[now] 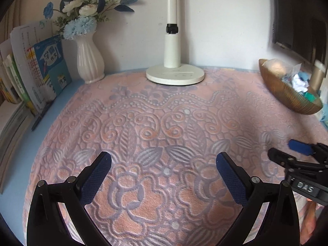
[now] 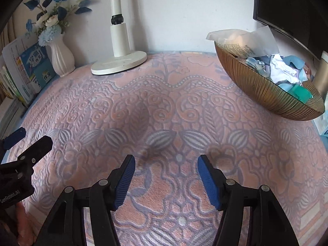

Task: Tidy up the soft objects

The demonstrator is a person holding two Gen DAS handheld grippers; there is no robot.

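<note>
A gold ribbed bowl (image 2: 264,94) stands at the back right of the table, filled with soft cloth pieces (image 2: 280,69) in white, blue and teal, plus a clear packet. It also shows in the left wrist view (image 1: 287,94). My left gripper (image 1: 164,161) is open and empty, low over the pink embossed blanket (image 1: 155,127). My right gripper (image 2: 166,164) is open and empty over the same blanket (image 2: 164,110). Each gripper shows at the edge of the other's view, the right one (image 1: 285,149) and the left one (image 2: 30,139).
A white lamp base (image 1: 175,75) stands at the back centre against the wall. A white vase with blue flowers (image 1: 89,61) and a row of upright books (image 1: 37,73) are at the back left. A dark monitor (image 2: 287,6) hangs at the upper right.
</note>
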